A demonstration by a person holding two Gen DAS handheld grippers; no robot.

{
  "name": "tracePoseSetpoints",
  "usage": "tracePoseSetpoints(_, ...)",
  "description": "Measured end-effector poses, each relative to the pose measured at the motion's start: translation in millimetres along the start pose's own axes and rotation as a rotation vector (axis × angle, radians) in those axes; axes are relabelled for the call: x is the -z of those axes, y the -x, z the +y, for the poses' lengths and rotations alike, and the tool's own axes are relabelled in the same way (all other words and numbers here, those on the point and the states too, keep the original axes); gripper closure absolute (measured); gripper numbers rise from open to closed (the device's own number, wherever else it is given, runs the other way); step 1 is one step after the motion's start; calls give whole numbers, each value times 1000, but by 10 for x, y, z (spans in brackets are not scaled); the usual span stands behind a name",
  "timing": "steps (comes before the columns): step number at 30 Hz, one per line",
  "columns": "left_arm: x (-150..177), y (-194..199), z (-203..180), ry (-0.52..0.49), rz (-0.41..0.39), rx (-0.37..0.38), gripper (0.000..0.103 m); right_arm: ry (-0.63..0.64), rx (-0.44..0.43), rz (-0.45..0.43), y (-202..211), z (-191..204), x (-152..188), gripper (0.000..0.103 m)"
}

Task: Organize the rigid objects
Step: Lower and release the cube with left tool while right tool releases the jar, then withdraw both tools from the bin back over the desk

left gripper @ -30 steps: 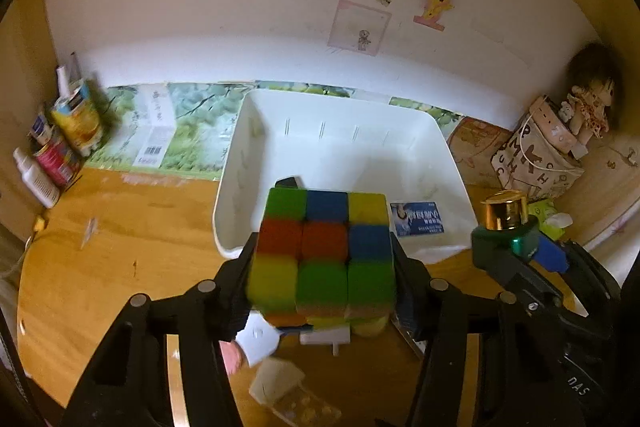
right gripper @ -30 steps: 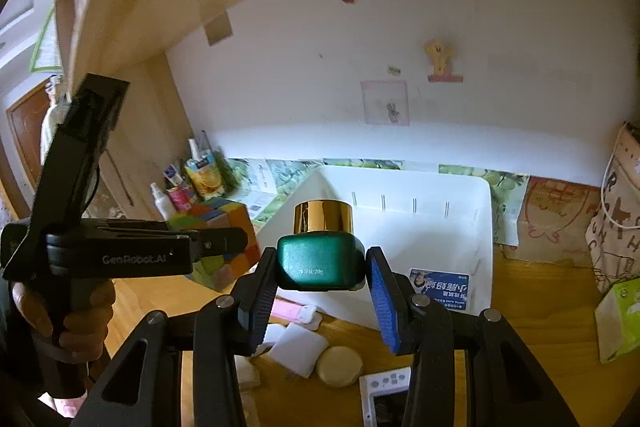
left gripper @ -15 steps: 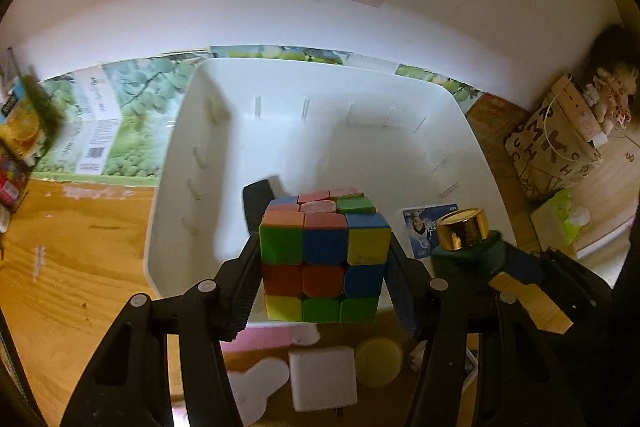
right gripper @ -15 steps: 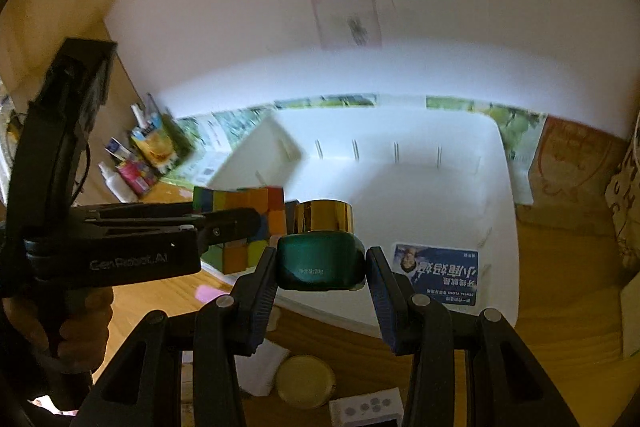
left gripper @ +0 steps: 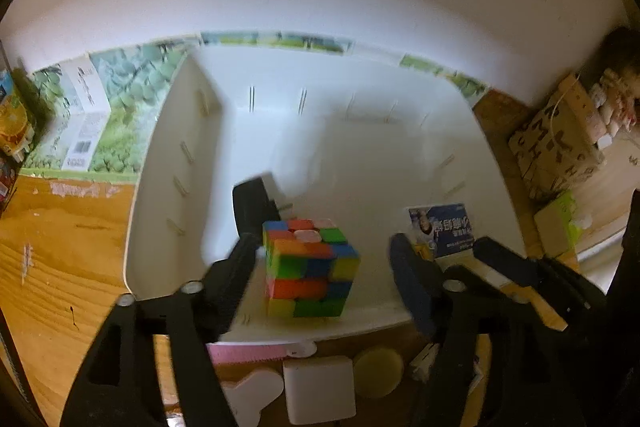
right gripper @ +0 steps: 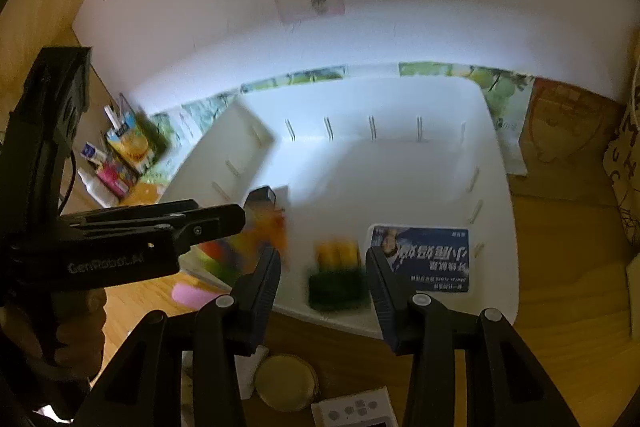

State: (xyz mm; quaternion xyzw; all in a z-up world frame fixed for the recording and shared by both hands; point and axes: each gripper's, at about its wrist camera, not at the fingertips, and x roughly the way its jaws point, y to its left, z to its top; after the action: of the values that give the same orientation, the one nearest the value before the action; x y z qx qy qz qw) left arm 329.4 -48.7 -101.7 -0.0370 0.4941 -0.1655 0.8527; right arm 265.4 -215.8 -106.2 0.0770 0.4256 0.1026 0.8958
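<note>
A multicoloured puzzle cube [left gripper: 310,267] sits tilted on the floor of the white bin [left gripper: 172,187], near its front wall. My left gripper [left gripper: 322,247] straddles the cube with its jaws opening, and a gap shows on the cube's right side. In the right wrist view a green bottle with a gold cap [right gripper: 336,275] is blurred inside the bin [right gripper: 500,227], smaller than before and below my right gripper [right gripper: 320,255]. That gripper's jaws are opening and its pads are clear of the bottle. The left gripper [right gripper: 160,227] also shows there, held by a person's hand [right gripper: 80,327].
A blue printed card [left gripper: 440,227] lies in the bin's right front corner. In front of the bin are a white square block [left gripper: 320,387], a yellow disc [left gripper: 378,367] and a pink strip [left gripper: 248,353]. Bottles and cartons [right gripper: 124,155] stand at the left, a patterned bag [left gripper: 560,155] at the right.
Both grippers came down over the bin. The left jaws spread and the cube dropped free onto the bin floor. The green bottle left the right pads and fell into the bin.
</note>
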Motion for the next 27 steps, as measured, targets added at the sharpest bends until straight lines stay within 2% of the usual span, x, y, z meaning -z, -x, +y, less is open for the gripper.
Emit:
tracePoseSetpoints(1,-3,43,-2,4,-16,10,22,3,5,2,10,10,1,50)
tracePoseSetpoints(4,0,110,-30,-2,-25,23,22,11,6,-5,64,43,-3,49)
tracePoseSetpoints(9,21,243,-44,-4,-54,16,21,26,8,-32,217,108,5,41)
tracePoseSetpoints(17,178,494,-38,4,-97,-40,21,36,17,-81,543,179,95,27)
tracePoseSetpoints(27,604,888,-115,47,-166,-72,21,22,0,-127,927,219,360,23)
